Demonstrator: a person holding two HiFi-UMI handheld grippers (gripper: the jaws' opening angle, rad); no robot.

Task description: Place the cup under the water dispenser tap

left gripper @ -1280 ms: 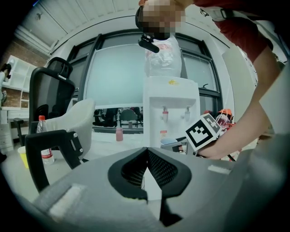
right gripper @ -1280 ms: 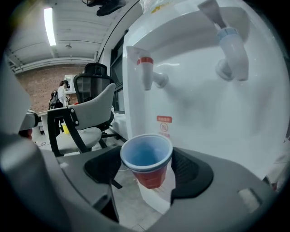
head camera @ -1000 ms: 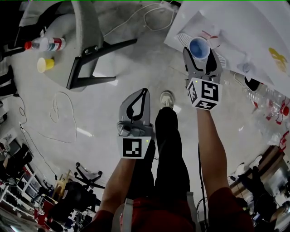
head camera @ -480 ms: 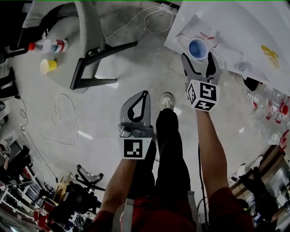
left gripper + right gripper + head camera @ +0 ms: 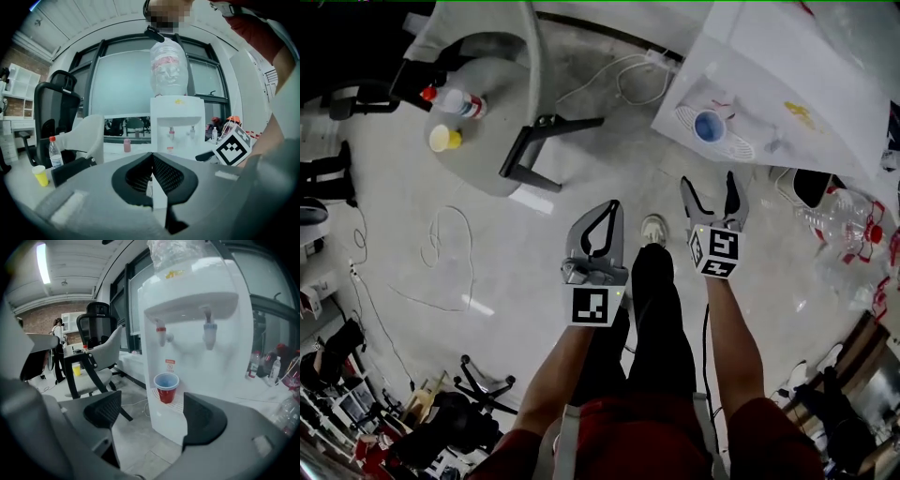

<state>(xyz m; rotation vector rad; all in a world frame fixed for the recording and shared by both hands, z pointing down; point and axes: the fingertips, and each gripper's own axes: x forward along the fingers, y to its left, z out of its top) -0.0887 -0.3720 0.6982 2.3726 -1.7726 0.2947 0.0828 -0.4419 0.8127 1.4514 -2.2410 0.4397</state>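
The red cup (image 5: 166,386), blue inside, stands on the grilled drip tray (image 5: 733,147) of the white water dispenser (image 5: 197,338), roughly beneath the red-handled tap (image 5: 161,333), with the blue-handled tap (image 5: 209,333) to its right. The right gripper (image 5: 709,183) is well apart from the cup and points at it. Its jaws have just been opening and stand wide, with only grey floor and the dispenser's front seen between them. The left gripper (image 5: 602,211) hangs beside it over the floor, jaws pressed together on nothing. An upturned large water bottle (image 5: 168,65) sits on top of the dispenser. To the left of the dispenser stands a grey chair (image 5: 492,155) on dark legs. On its seat are a yellow cup (image 5: 443,139) and a plastic bottle with a red cap (image 5: 455,101). A white cable (image 5: 619,80) runs along the floor to the foot of the dispenser, and another loose cable (image 5: 450,253) loops further left. Clear plastic bottles (image 5: 853,220) lie on the floor to the dispenser's right. The person's shoe (image 5: 653,228) shows between the two grippers.
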